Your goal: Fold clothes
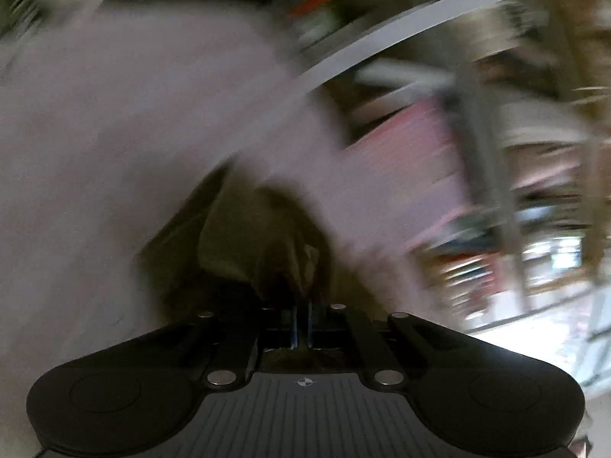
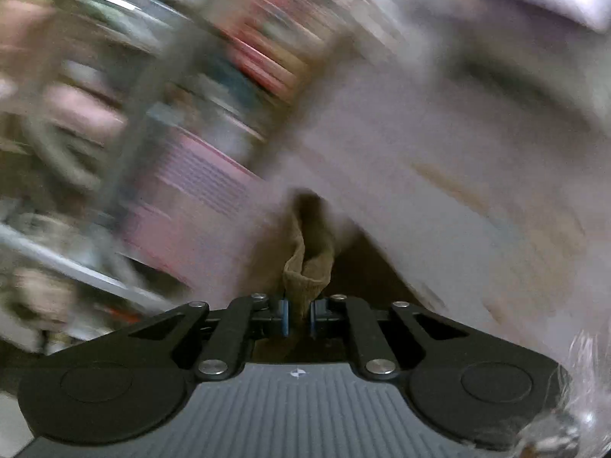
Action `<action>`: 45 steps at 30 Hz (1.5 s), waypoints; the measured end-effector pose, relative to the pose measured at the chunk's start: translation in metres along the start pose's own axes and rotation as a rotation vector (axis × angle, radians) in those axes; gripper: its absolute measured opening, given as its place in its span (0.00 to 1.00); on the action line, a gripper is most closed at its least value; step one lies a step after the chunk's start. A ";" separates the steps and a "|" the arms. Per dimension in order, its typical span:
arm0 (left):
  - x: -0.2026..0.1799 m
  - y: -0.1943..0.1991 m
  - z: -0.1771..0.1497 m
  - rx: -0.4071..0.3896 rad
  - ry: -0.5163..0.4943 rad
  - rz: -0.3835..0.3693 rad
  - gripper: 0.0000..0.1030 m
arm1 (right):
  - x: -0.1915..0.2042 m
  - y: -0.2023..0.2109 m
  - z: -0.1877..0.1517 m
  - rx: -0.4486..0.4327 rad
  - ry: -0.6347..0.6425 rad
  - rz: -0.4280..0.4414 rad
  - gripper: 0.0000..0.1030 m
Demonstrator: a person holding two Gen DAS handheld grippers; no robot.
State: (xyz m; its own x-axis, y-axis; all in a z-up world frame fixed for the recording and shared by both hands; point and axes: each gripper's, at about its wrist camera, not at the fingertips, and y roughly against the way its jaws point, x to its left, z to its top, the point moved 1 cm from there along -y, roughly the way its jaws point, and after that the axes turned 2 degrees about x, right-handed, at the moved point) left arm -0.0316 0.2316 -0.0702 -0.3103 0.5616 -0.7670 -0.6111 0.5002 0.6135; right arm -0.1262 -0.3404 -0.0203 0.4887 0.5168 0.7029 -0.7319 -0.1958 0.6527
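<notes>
Heavily blurred in both wrist views, with most of the surroundings smeared into streaks. Largest in each: a pale lilac-grey surface point(image 1: 114, 133), filling the left and centre of the left wrist view and the right half of the right wrist view point(image 2: 439, 152); too blurred to say whether bed, sheet or bench. Behind it, streaky clutter in reds, pinks and whites, possibly shelving point(image 2: 229, 57), with no single item readable. Curving across the top right of the left wrist view, a pale grey band like a rail or edge point(image 1: 420, 26).

Smaller, and sharper than the rest: an olive-brown garment point(image 1: 263, 236), bunched and rising out of the left tool point(image 1: 303, 313), spreading upward in dark folds against the pale surface. Left tool closed to a narrow slit, cloth pinched between the blue-edged pads.

Same olive-brown cloth point(image 2: 309, 252) in the right wrist view, here a ribbed hem or cuff doubled over into a small loop, standing up from the right tool point(image 2: 299, 313). Right tool also drawn narrow, gripping that hem between its pads.

Smallest: at the bottom right corner of the right wrist view, something shiny and crinkled point(image 2: 573, 400), not identifiable.
</notes>
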 end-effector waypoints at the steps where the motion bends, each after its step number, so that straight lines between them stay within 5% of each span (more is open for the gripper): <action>1: 0.010 -0.005 -0.004 0.009 0.044 0.011 0.03 | -0.012 -0.013 -0.006 0.026 -0.016 -0.048 0.08; 4: 0.005 -0.004 0.002 -0.012 0.049 -0.015 0.03 | -0.025 -0.034 -0.016 0.052 -0.024 -0.125 0.08; 6: -0.011 0.002 0.012 -0.041 0.017 -0.063 0.03 | -0.010 -0.032 -0.008 0.032 0.018 -0.089 0.08; 11: -0.058 0.039 0.029 -0.146 -0.080 -0.270 0.04 | 0.053 0.021 0.014 -0.154 0.191 0.137 0.08; 14: -0.045 0.033 0.024 -0.129 -0.106 -0.231 0.04 | 0.057 0.038 0.014 -0.221 0.226 0.146 0.08; 20: 0.016 -0.005 -0.005 -0.013 0.004 -0.016 0.04 | -0.008 -0.033 -0.016 0.015 0.175 -0.178 0.09; 28: 0.018 -0.002 0.000 -0.027 0.015 -0.018 0.12 | -0.011 -0.039 -0.023 -0.002 0.206 -0.202 0.14; 32: 0.005 -0.002 -0.001 -0.035 -0.013 -0.032 0.09 | 0.011 -0.028 -0.022 -0.038 0.273 -0.158 0.09; 35: -0.002 -0.001 0.002 -0.039 -0.037 -0.044 0.09 | 0.052 0.006 -0.013 -0.181 0.366 0.026 0.09; 37: 0.001 -0.001 0.001 -0.039 -0.029 -0.040 0.09 | 0.068 0.024 -0.013 -0.268 0.422 0.075 0.09; 40: 0.010 -0.004 -0.003 -0.033 0.005 -0.039 0.09 | 0.049 0.005 -0.012 -0.236 0.400 -0.047 0.09; 43: 0.014 -0.007 -0.006 -0.027 0.015 -0.029 0.09 | 0.008 -0.038 -0.015 -0.057 0.336 -0.263 0.11; 45: 0.015 -0.007 -0.006 -0.030 0.017 -0.027 0.10 | -0.005 -0.049 -0.021 -0.038 0.333 -0.328 0.18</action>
State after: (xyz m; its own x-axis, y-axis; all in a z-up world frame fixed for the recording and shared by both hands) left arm -0.0363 0.2328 -0.0873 -0.3054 0.5364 -0.7868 -0.6409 0.4953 0.5864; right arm -0.1023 -0.3158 -0.0615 0.5226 0.7869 0.3282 -0.5839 0.0498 0.8103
